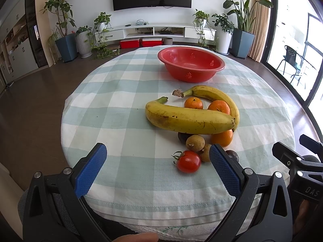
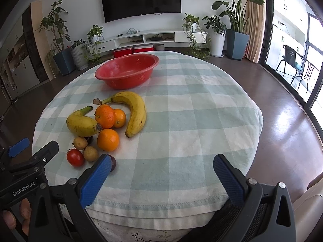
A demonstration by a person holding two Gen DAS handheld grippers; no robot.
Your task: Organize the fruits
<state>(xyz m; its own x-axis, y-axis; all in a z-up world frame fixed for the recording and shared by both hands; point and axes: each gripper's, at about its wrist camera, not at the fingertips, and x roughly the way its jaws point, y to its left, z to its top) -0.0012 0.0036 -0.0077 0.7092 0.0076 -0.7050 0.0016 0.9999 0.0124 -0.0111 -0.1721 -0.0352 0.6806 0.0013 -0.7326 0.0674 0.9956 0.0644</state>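
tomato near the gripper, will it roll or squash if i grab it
The tomato looks round and glossy, so a nudge would probably roll it, perhaps into the small brown fruits beside it. Its smooth skin may slip between the fingers. It is likely soft, so a gentle squeeze seems wise.

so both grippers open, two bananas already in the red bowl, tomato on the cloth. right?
Not quite: the red bowl holds nothing. Both bananas lie on the cloth, as the left wrist view shows. The rest stands.
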